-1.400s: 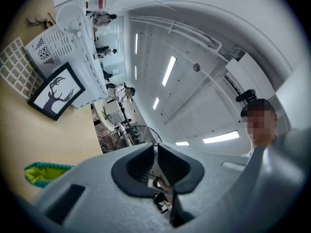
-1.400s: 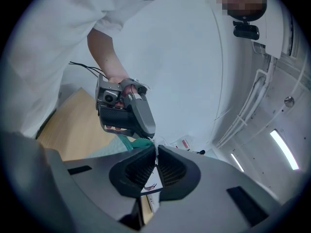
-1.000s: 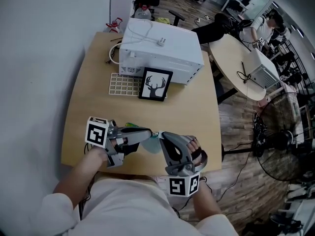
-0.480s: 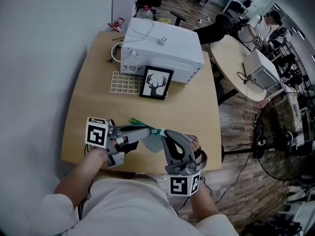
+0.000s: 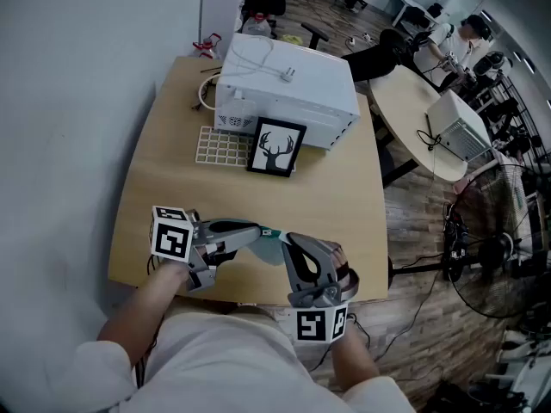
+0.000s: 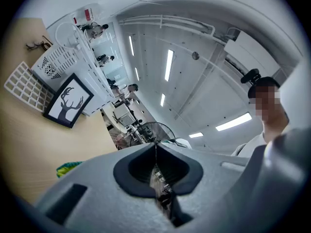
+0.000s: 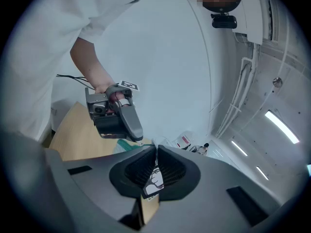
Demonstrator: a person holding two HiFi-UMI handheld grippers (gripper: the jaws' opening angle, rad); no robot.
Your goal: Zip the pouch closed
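- Over the light wooden table, a pale teal fabric pouch spans both grippers.
- The left gripper and right gripper each pinch its edge, fingers nearly together.

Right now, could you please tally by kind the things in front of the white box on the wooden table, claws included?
Framed deer picture: 1
Grid rack: 1
Pouch, held between the claws: 1
Claws, left claw and right claw: 2
Total: 5
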